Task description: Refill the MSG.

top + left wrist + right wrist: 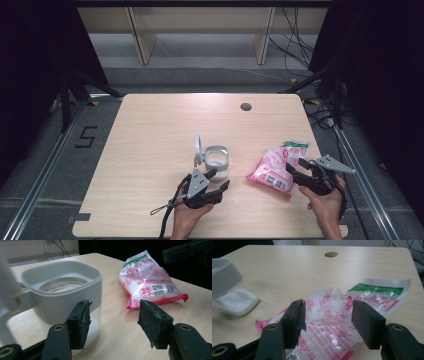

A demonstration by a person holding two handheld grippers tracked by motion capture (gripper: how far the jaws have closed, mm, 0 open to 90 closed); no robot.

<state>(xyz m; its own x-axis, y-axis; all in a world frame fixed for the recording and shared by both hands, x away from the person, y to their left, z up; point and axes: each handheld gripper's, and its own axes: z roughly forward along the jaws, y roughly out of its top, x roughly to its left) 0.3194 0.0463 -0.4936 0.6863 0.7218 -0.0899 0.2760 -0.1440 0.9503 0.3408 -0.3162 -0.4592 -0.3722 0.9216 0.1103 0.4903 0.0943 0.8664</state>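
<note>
Both grippers are hanging low over the near half of the table (150, 125), neither one holding anything. Left gripper (218, 181) is sitting just near-left of the grey-rimmed jar (217, 161), jaws spread wide with only bare tabletop between them; in the left gripper view the jar (65, 290) is standing just beside the left jaw, lid (198, 148) flipped open and standing up on its far-left side, white powder lying in the bottom. Right gripper (296, 168) is pointing at the near-right edge of the pink-and-white bag (277, 167), jaws also wide; the bag (332, 320) is lying flat under and beyond them, not pinched, green-banded top end facing far-right.

Step in hand is probably picking up the bag to pour into the jar. To do it well: be closing on the crumpled film near one end, not on the full middle, so the contents are not shifting. Left gripper should be bracing the jar wall, since the light jar could be sliding or tipping.
</note>
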